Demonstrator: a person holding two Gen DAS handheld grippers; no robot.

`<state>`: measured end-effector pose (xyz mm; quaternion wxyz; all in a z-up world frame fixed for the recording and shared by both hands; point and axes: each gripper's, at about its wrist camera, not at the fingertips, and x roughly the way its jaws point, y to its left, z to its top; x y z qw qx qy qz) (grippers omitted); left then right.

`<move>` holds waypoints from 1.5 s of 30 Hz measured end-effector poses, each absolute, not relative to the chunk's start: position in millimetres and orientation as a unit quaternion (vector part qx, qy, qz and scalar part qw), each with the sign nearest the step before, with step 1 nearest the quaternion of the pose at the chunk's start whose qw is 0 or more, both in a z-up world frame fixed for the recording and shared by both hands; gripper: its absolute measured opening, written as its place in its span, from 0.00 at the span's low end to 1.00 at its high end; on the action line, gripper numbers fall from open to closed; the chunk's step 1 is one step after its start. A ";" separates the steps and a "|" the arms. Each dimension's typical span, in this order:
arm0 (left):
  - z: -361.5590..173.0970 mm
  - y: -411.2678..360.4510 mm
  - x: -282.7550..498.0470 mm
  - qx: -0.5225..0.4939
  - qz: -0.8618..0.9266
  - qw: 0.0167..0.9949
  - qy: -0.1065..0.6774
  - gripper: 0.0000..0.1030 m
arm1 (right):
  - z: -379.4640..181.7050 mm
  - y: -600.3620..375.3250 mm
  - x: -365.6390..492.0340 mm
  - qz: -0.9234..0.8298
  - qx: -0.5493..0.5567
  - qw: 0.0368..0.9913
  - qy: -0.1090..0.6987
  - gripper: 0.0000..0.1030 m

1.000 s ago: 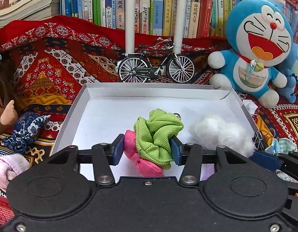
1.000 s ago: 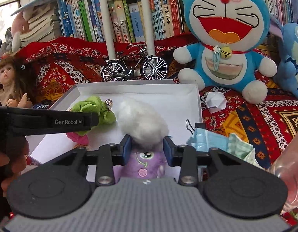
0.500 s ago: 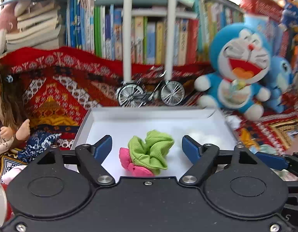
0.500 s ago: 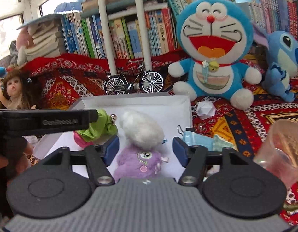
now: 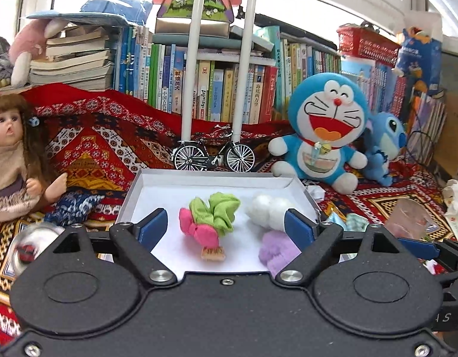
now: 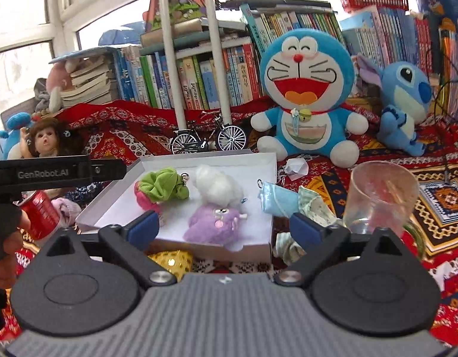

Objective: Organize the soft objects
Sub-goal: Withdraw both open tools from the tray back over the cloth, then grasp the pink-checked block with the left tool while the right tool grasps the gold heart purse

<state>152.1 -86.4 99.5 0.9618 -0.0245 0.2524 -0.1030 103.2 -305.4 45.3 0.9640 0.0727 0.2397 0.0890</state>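
Soft objects in white cardboard tray (image 6: 272, 178): ribbed green scrunchie (image 5: 224, 209), pink scrunchie (image 5: 199, 230), fluffy white cotton (image 6: 218, 186), fuzzy purple plush (image 6: 215, 226); left hand-held gripper (image 5: 226, 226), right hand-held gripper (image 6: 226, 230) just opened, jaws apart, empty

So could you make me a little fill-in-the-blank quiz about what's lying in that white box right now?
1. The green scrunchie lies partly on top of a ____ one.
2. The white fluffy ball touches a plush toy coloured ____.
3. Behind the white box stands a miniature ____.
4. Both tools' jaws are ____.

Missing words: pink; purple; bicycle; open
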 end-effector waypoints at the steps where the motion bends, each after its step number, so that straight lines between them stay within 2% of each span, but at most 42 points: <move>1: 98.6 -84.5 145.0 -0.026 -0.104 0.962 0.251 0.83 | 45.2 -304.6 97.8 0.088 0.071 0.965 0.234 0.99; 14: 61.0 -56.8 54.8 -0.001 -0.118 0.966 0.229 0.84 | 29.4 -293.0 47.8 0.080 0.074 0.971 0.211 1.00; 24: 38.0 -37.5 21.3 0.028 -0.095 0.975 0.197 0.89 | 4.8 -268.4 32.4 0.080 0.052 0.975 0.201 1.00; 30: 25.7 -25.8 20.2 0.042 -0.072 0.978 0.194 0.91 | -5.6 -261.0 34.3 0.068 0.036 0.976 0.202 1.00; 39: 6.4 -4.0 44.7 0.009 -0.031 0.966 0.258 0.91 | -16.9 -259.3 40.8 0.060 0.045 0.974 0.215 1.00; 45: 0.5 9.7 56.2 -0.005 -0.016 0.963 0.270 0.90 | -24.0 -249.5 45.0 0.062 0.023 0.972 0.225 1.00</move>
